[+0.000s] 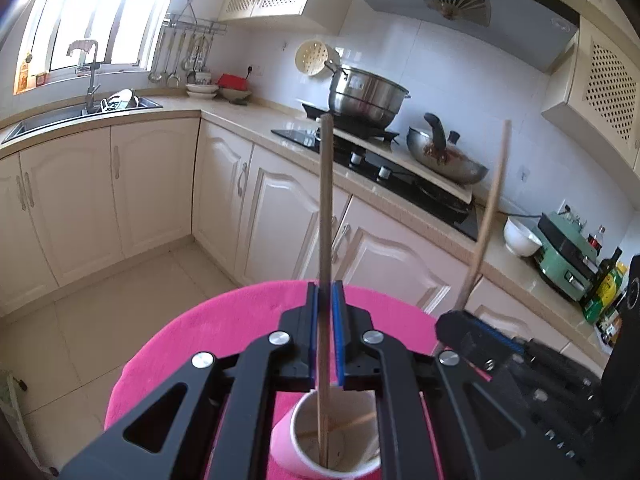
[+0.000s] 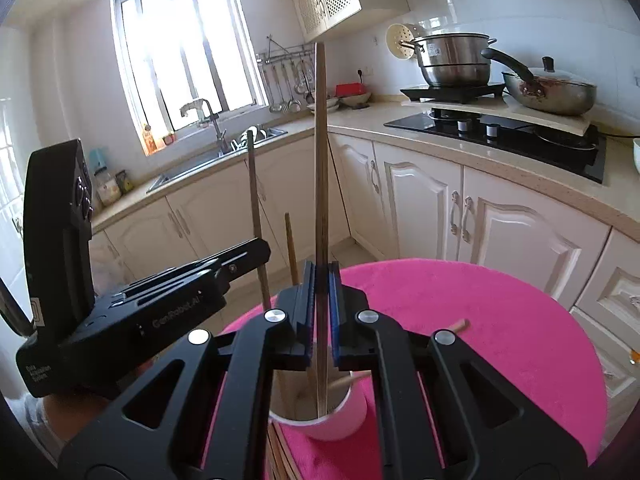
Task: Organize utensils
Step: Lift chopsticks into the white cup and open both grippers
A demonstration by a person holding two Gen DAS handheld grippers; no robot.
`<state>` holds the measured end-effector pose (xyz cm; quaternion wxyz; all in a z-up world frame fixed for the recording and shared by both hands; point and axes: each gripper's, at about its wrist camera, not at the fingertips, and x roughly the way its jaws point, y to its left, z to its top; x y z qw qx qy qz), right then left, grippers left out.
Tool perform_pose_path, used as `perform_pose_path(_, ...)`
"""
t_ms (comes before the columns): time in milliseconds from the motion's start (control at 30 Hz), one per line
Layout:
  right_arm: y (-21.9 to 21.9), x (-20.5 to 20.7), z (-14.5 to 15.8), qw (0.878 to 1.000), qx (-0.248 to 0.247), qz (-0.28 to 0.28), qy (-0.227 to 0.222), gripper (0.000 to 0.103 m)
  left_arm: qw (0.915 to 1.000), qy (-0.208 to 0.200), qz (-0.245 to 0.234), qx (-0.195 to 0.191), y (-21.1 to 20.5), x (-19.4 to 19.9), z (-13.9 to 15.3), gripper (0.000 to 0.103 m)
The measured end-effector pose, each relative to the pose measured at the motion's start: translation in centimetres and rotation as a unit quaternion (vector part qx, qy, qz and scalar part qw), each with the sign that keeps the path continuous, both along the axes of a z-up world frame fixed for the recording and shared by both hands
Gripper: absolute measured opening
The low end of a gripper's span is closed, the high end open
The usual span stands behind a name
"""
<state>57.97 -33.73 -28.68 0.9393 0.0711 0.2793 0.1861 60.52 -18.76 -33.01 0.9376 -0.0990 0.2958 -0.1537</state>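
Bright daylight from window [image 1: 86, 20], blown out with glare. Strong fisheye bend and dark vignette at corners. Focus sharp mid-frame, slightly soft at edges.

Steel pot [image 1: 366, 98] on black stove [image 1: 380, 160] upper centre, wok [image 1: 446, 158] beside it. Sink [image 1: 76, 114] under window [image 1: 92, 12] upper left. White bowl [image 1: 520, 236] right.

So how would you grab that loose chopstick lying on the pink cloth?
From above, pinching across the thin shaft: the chopstick lies flat on the cloth, so nothing gets under it from the side. Only one end shows; the rest is hidden behind the right gripper.
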Motion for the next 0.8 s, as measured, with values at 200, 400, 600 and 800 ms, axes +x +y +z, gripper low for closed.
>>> perform_pose_path(200, 0.2, -1.8, -0.1, 0.999, -0.029, -0.005, 0.013, 0.007, 0.9998, 0.018, -0.005, 0.010, 0.7, -1.8, -0.3, 0.007)
perform_pose_path(400, 0.3, -3.2, -1.4, 0.998, -0.041, -0.017, 0.044, 0.007, 0.9990, 0.042, -0.011, 0.010, 1.0, -2.7, -0.4, 0.007)
perform_pose_path(600, 0.4, -3.6, -2.6, 0.996, -0.037, -0.036, 0.074, 0.007, 0.9975, 0.061, -0.015, 0.032, 0.8, -3.6, -0.4, 0.008)
perform_pose_path(800, 0.5, -3.8, -3.0, 0.994, -0.029, -0.050, 0.095, 0.008, 0.9945, 0.079, 0.009, 0.069, 1.4, -4.4, -0.5, 0.027)
